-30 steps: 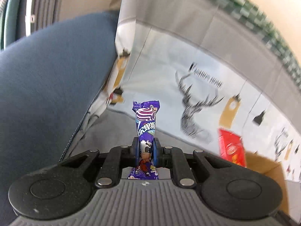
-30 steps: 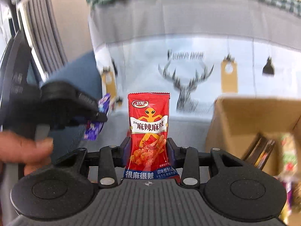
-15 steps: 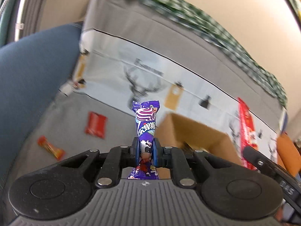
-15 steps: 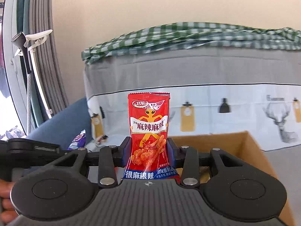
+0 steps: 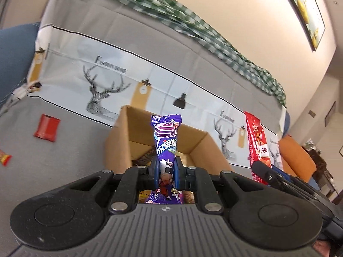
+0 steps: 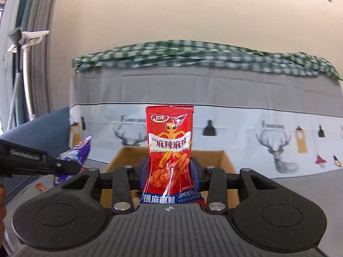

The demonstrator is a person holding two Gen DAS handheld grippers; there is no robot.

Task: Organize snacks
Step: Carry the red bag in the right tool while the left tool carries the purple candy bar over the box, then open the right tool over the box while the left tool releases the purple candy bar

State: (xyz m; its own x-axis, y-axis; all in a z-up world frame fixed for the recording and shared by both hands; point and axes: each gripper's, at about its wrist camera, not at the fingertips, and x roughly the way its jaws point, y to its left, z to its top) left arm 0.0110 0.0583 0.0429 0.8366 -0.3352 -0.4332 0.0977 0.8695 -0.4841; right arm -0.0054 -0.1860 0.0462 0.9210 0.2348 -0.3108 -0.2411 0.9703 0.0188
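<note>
My left gripper [image 5: 166, 170] is shut on a purple candy wrapper [image 5: 166, 137] that stands upright between its pads. Just beyond it sits an open cardboard box [image 5: 116, 141] on the grey sofa seat, with snacks partly visible inside. My right gripper [image 6: 169, 171] is shut on a red spicy snack packet [image 6: 169, 141], held upright in front of the same cardboard box [image 6: 116, 160]. In the left wrist view the red packet [image 5: 256, 141] shows at the right. The purple wrapper [image 6: 78, 152] and the left gripper's dark arm appear at the left of the right wrist view.
A small red packet [image 5: 47, 127] and a red-yellow candy [image 5: 4, 156] lie loose on the grey seat [image 5: 70, 139] left of the box. A deer-print sofa back [image 5: 128, 64] with a green checked cloth [image 6: 193, 57] rises behind. An orange cushion [image 5: 298, 160] is far right.
Both grippers have swung from the sofa's left corner toward the cardboard box, which now sits right ahead of each. The purple wrapper and red packet stay gripped as before.
</note>
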